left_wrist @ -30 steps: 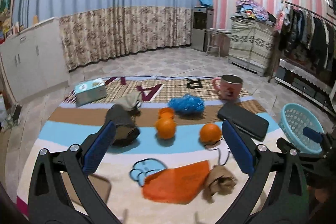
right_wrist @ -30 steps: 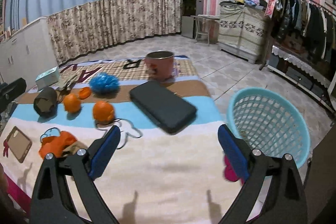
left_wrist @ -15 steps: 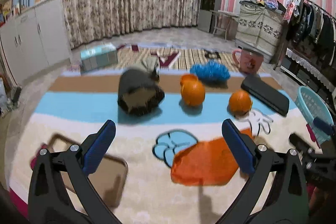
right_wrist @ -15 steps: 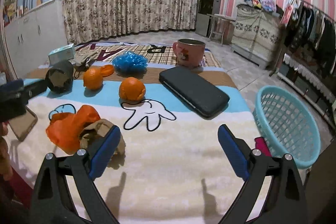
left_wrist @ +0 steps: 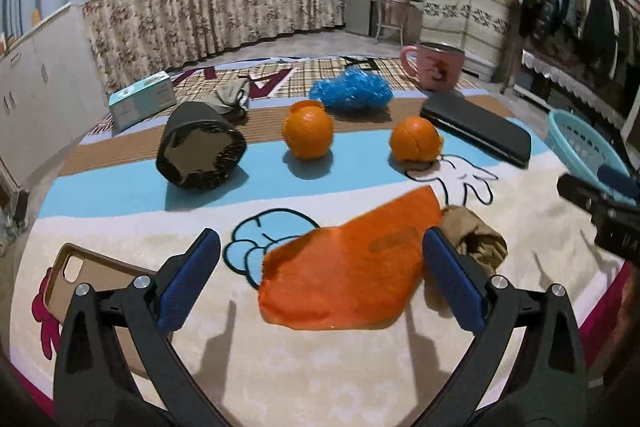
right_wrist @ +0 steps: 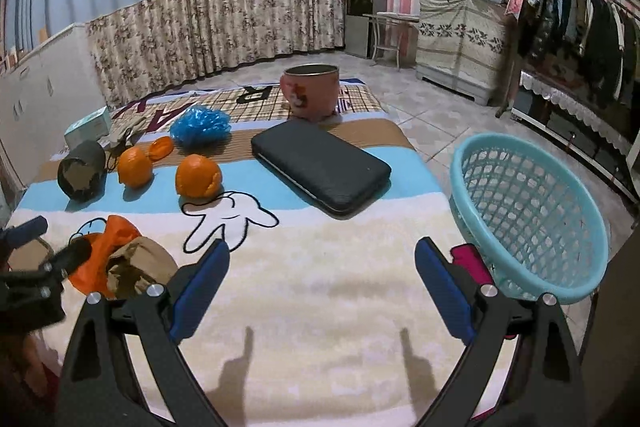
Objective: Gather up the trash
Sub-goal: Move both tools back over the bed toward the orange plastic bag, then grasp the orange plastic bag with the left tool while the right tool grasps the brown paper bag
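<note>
Since the earlier frames the left gripper (left_wrist: 320,279) had dropped closer over the orange bag (left_wrist: 352,267), which now lay between its spread, empty jaws; half a second before, the bag sat farther ahead. The right gripper (right_wrist: 322,287) had swung right, so the basket (right_wrist: 528,211) loomed larger and nearer; its jaws were likewise spread and held nothing.

On the blanket (right_wrist: 320,307) lay one orange bag with one brown paper wad (left_wrist: 476,235) touching its right edge, one blue crumpled wrapper (left_wrist: 352,93), two oranges (left_wrist: 308,131) (left_wrist: 416,139), one peel scrap (right_wrist: 162,145), one dark cylinder (left_wrist: 200,155), one black case (left_wrist: 476,129), one pink mug (left_wrist: 436,71), one phone case (left_wrist: 84,279) and one small box (left_wrist: 144,101). One basket stood at the blanket's right edge.
</note>
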Available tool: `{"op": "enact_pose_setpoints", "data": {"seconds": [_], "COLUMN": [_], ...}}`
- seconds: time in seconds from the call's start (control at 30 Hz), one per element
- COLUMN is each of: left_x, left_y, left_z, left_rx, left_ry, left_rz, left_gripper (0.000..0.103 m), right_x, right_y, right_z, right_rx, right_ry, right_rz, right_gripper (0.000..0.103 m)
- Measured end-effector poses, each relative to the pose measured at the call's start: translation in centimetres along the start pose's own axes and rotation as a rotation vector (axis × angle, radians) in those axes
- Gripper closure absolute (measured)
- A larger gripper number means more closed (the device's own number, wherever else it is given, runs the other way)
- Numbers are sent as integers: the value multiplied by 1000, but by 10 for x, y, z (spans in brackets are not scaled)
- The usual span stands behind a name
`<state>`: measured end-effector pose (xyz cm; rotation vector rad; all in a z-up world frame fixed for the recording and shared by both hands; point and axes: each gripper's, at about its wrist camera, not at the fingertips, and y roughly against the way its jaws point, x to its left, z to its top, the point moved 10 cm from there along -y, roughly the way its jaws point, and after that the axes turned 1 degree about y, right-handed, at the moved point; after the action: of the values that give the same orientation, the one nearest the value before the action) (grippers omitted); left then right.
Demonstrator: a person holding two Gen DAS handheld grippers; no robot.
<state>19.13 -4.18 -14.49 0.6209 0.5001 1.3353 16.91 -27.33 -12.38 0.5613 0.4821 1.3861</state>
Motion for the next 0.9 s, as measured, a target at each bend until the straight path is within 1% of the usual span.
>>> {"op": "enact_pose_setpoints", "data": {"seconds": [0.1, 0.17, 0.23, 0.3, 0.33, 0.4, 0.43, 0.5, 0.53, 0.6, 0.7, 0.77, 0.9], "left_x": [-3, -5, -9, -11, -11, -13, -13, -16, -17, -18, -13, -5, 22], "left_y": [-9, -12, -12, -13, -14, -17, -19, -21, -21, -18, -13, -6, 13], "left_z": [-6, -10, -12, -14, -15, -17, -19, -20, -20, -19, -13, -5, 12], "left_rx": [38, 60, 69, 73, 77, 100, 113, 130, 132, 124, 104, 79, 17], "left_ry": [-17, -19, -23, -33, -36, -30, -23, -17, -22, -35, -36, -31, -3], "left_rz": [3, -10, -26, -20, -16, -43, -61, -93, -101, -102, -86, -64, -5], "left_gripper": [5, 5, 5, 6, 8, 27, 33, 55, 60, 85, 96, 98, 98], "right_x": [1, 2, 4, 7, 8, 10, 11, 13, 14, 17, 28, 35, 54], "right_y": [-1, 0, 0, -1, -2, -3, -3, -2, -1, 0, 1, 3, 9], "right_z": [-1, -1, -1, -3, -3, -4, -4, -4, -4, -5, -7, -8, -9], "right_rx": [3, 3, 2, 4, 7, 12, 13, 12, 11, 10, 10, 5, -10], "right_ry": [-1, 8, 19, 24, 25, 34, 39, 41, 42, 45, 59, 75, 113], "right_rz": [4, 6, 5, 7, 7, 6, 6, 10, 12, 18, 31, 40, 73], "right_gripper": [11, 11, 11, 11, 11, 11, 11, 11, 11, 11, 11, 11, 11]}}
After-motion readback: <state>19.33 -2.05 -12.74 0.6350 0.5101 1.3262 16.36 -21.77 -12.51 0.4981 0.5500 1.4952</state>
